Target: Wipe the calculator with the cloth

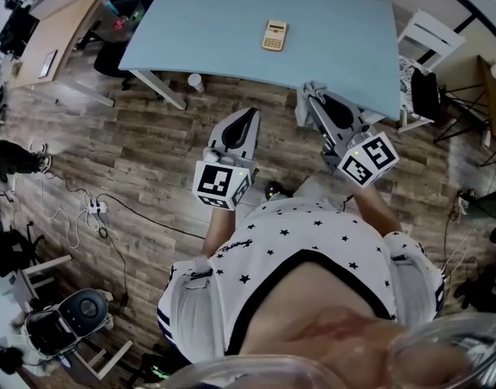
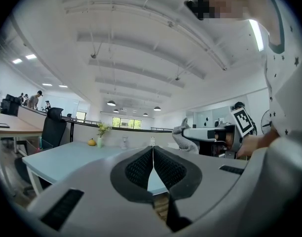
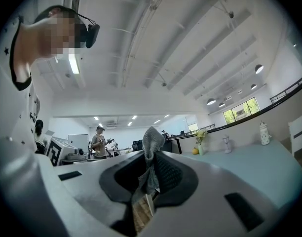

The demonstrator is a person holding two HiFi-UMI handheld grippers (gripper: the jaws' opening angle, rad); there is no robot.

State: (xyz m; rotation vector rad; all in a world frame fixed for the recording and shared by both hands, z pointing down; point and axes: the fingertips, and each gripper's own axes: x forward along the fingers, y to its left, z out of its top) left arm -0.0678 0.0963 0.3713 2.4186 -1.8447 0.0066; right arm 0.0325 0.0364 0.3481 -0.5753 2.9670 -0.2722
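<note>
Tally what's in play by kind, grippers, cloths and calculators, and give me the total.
Grippers: 2, the left gripper shut and empty, the right gripper shut on the cloth
Cloths: 1
Calculators: 1, the calculator on the table
Total: 4

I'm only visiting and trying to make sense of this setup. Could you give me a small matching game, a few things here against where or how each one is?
Things:
1 calculator
2 cloth
3 left gripper
4 table

States:
A light blue
B jaws shut, nothing between them
C lying on the table
D pinched in the right gripper

Pairs: 1-C, 2-D, 3-B, 4-A
</note>
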